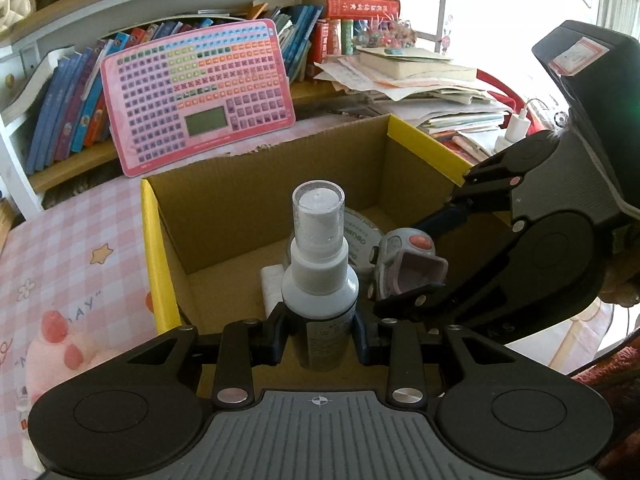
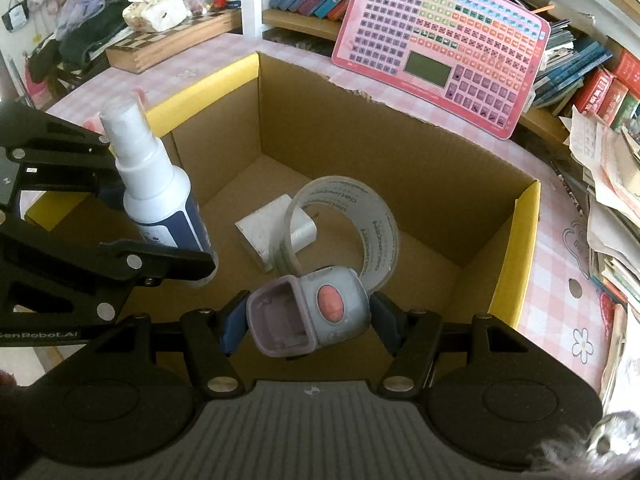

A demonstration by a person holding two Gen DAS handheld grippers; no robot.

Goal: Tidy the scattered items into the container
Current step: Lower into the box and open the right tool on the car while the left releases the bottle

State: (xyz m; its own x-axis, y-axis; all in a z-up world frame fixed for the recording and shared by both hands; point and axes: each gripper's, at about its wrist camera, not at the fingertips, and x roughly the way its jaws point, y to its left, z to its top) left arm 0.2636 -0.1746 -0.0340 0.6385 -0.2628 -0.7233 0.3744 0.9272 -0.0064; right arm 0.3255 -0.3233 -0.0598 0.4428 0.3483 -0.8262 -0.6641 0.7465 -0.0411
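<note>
- We find the left tongs [image 1: 320,334] clenched on a spray bottle [image 1: 320,276], held upright above the open cardboard box [image 1: 256,192].
- We find the right tongs [image 2: 310,320] grasping a small grey toy [image 2: 308,314] with an orange button, also above the box.
- Inside the box we note a tape roll [image 2: 360,220] leaning on a white block [image 2: 266,228].
- The box stands on the pink checked counter [image 1: 72,232], before a pink keyboard [image 1: 196,92].

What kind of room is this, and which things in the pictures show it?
Probably a child's study corner at home. A bookshelf packed with children's books stands behind a table with a pink checked tablecloth, a pink toy keyboard tablet leans on the shelf, and loose papers are piled beside it.
</note>
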